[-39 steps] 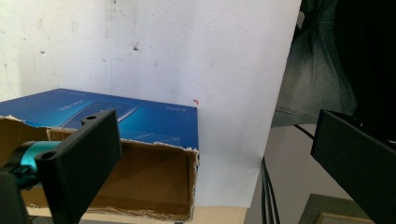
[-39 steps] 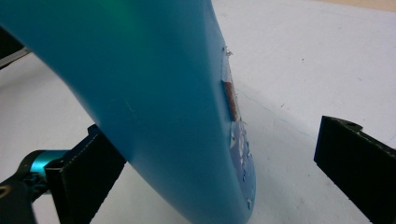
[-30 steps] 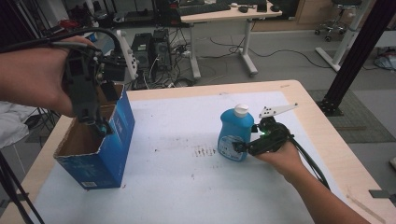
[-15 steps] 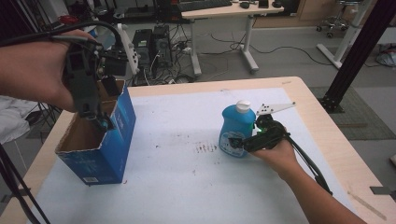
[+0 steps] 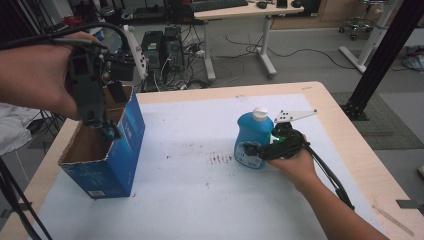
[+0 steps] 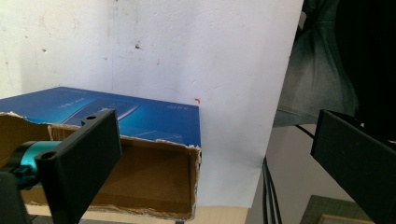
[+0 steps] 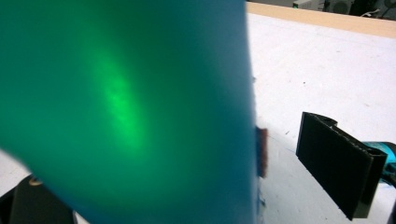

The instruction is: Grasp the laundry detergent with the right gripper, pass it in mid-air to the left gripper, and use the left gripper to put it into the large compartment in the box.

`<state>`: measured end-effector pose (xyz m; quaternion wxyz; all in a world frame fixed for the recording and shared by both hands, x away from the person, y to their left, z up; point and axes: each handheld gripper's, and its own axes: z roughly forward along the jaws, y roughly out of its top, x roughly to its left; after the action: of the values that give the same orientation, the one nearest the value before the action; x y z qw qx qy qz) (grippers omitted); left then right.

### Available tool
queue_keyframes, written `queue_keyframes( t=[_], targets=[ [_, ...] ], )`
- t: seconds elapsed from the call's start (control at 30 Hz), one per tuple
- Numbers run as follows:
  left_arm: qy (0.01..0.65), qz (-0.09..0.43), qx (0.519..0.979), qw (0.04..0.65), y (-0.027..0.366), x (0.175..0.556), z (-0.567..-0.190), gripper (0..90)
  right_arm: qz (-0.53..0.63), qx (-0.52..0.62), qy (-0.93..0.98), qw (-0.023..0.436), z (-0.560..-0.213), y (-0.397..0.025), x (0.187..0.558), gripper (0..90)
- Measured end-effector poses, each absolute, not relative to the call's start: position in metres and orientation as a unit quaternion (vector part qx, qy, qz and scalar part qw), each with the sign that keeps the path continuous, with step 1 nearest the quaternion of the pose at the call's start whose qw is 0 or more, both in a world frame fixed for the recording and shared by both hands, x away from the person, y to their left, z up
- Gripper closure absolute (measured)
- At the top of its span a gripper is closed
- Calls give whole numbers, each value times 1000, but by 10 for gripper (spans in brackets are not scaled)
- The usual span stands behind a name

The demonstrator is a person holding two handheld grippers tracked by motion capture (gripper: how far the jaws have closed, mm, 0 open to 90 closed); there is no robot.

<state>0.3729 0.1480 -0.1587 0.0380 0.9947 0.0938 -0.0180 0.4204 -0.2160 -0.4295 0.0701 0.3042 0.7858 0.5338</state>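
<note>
We've got the blue bottle (image 5: 253, 141) upright on the white-covered surface (image 5: 200, 200), right of centre, w/ the right gripper (image 5: 260, 149) at its lower body. In the right gripper view the bottle (image 7: 121, 112) sits between the jaws, but one jaw stands apart from its side w/ a gap, so we judge the jaws open around it, not clamped yet.

Handling, our guess: smooth plastic, prob. slippery, walls give a bit if squeezed; weight depends on fill, which we can't tell. Best hold is across the wide lower body, below the shoulder, not the white cap (image 5: 260, 114); keep it upright.

Left gripper (image 5: 107, 131) hangs over the open top of the blue cardboard box (image 5: 117, 165) at the surface's left; jaws wide, nothing in them. Box is well apart from the bottle; its torn rim (image 6: 154, 140) and the left gripper over the opening are what could get in the way. Bare surface lies between.
</note>
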Motion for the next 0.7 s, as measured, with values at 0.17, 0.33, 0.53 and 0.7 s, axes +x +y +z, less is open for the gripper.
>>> queue_keyframes(
  t=[0.17,0.33,0.53,0.7],
  targets=[
    [94,-18,995,37,147,374,-159,17,534,296,789,71,-429,-216,420,168],
    [93,-18,995,37,145,374,-159,17,536,286,791,68,-430,-214,419,243],
    [91,-18,995,36,144,375,-160,17,536,283,792,72,-430,-213,419,249],
    [92,-18,995,36,145,374,-159,17,536,280,793,74,-430,-213,419,271]
  ],
)
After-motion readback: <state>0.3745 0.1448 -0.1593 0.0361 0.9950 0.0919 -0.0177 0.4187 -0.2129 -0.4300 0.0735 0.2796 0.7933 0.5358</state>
